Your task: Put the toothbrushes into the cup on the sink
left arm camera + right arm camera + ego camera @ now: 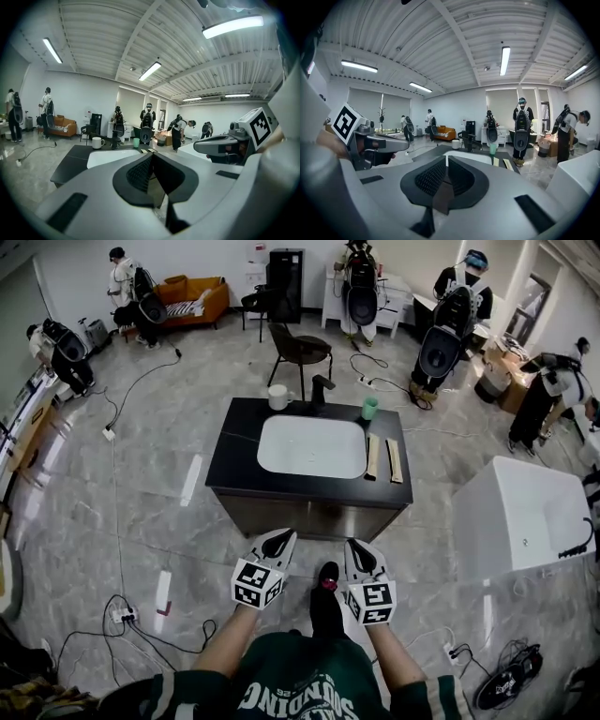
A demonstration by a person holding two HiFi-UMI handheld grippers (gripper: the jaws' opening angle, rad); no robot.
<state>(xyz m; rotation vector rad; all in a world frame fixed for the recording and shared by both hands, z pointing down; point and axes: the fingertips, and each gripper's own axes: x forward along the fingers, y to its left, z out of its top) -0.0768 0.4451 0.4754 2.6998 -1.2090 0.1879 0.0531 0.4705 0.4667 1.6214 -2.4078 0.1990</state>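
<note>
Black vanity (234, 465) w/ white basin (311, 446) stands mid-room on grey marble-look floor. White tub-like block (516, 512) is to its right, dark chair (298, 348) behind it, orange sofa (192, 296) at far wall, cables (122, 615) on floor. Several ppl w/ backpack rigs stand round the edges.

Both claws are short of the counter's near edge; the basin lies beyond them. Left gripper (283, 540): jaws pressed together, holding nothing. Right gripper (358, 547): same.

Head view alone gives the counter from above. Gripper views add ceiling strip lights (233, 26), and each shows the other gripper beside it.

Black faucet (322, 390) at back; white mug (278, 397) left of it, green cup (370, 408) right. Toothbrushes (395, 461): two flat tan strips, side by side, on counter just right of basin, near the green cup. Bristles too small to tell.
</note>
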